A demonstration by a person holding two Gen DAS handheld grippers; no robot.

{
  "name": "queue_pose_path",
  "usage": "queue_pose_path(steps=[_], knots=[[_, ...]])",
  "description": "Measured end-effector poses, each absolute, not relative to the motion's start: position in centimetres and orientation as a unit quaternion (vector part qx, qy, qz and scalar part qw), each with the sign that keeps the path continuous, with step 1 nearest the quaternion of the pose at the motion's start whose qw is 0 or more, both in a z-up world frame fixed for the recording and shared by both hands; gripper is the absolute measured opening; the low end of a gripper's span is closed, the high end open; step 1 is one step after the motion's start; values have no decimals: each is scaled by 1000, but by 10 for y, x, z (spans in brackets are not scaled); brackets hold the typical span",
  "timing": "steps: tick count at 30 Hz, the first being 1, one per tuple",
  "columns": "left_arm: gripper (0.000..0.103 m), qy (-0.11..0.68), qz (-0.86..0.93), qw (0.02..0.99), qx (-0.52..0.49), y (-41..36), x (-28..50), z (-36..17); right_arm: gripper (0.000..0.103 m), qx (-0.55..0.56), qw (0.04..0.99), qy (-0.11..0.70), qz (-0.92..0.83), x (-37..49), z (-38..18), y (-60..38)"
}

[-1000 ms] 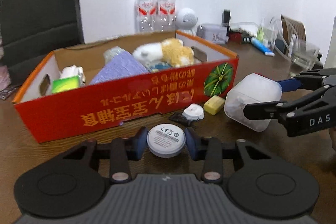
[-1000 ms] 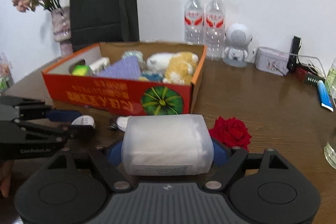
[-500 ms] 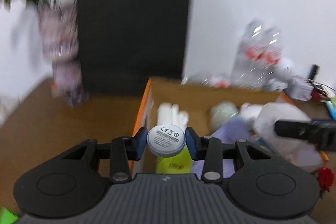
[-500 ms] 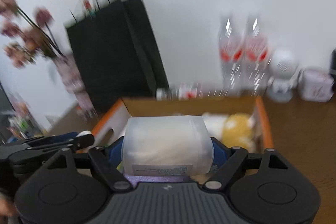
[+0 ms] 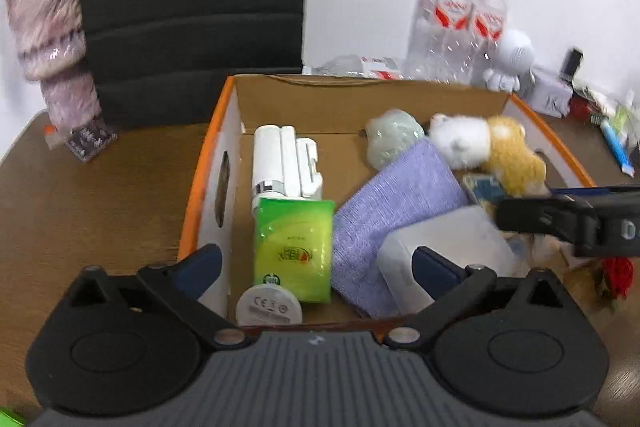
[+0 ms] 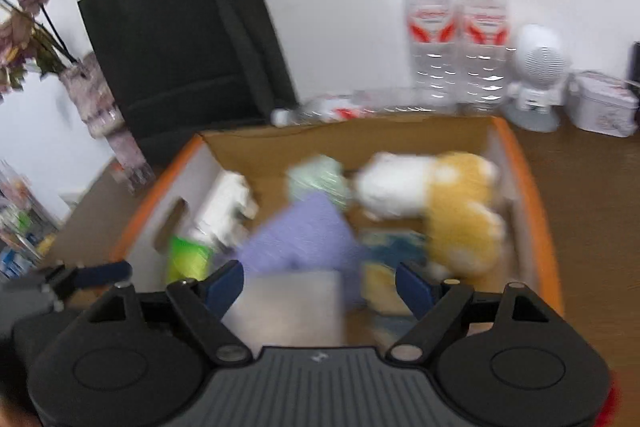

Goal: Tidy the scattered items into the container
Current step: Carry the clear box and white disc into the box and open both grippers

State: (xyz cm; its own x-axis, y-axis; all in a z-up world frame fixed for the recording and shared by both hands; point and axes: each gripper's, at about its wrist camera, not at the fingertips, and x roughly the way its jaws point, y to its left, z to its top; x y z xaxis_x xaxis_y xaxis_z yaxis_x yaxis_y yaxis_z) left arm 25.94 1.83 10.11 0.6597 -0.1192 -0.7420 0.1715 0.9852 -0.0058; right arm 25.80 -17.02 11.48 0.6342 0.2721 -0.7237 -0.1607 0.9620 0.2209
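Observation:
The orange-rimmed cardboard box (image 5: 208,163) lies below both grippers. My left gripper (image 5: 316,267) is open above its near left part. The round white disc (image 5: 269,309) lies in the box by the green tissue pack (image 5: 294,247), free of the fingers. My right gripper (image 6: 319,279) is open above the box (image 6: 536,211). The translucent white tub (image 6: 286,305) sits blurred below it in the box; it also shows in the left wrist view (image 5: 440,247), beside the purple cloth (image 5: 396,199).
The box also holds a white device (image 5: 284,163), a pale green bundle (image 5: 390,143) and a white-and-yellow plush (image 5: 488,147). Behind stand a black paper bag (image 5: 192,7), two water bottles (image 5: 460,15), a vase (image 5: 52,39) and a white speaker (image 6: 538,75). A red rose (image 5: 618,275) lies right of the box.
Both grippers rose from the table to above the box and opened. The disc dropped from the left gripper and the tub from the right gripper into the box.

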Motion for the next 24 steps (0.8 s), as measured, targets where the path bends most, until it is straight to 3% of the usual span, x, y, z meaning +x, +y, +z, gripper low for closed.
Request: queue_pose_path(steps=[1, 4, 11, 18, 24], knots=[[95, 410, -82, 908, 34, 16, 260, 100, 83, 64, 898, 423, 106, 256, 111, -180], [95, 418, -93, 903, 31, 14, 258, 102, 77, 48, 896, 436, 77, 254, 101, -200], [100, 409, -96, 907, 37, 14, 255, 98, 77, -11, 893, 446, 59, 265, 98, -190], [103, 356, -84, 929, 51, 7, 225, 119, 82, 30, 890, 449, 71, 255, 101, -199], [103, 355, -87, 930, -33, 25, 200, 130, 82, 34, 889, 450, 79, 247, 109, -201]])
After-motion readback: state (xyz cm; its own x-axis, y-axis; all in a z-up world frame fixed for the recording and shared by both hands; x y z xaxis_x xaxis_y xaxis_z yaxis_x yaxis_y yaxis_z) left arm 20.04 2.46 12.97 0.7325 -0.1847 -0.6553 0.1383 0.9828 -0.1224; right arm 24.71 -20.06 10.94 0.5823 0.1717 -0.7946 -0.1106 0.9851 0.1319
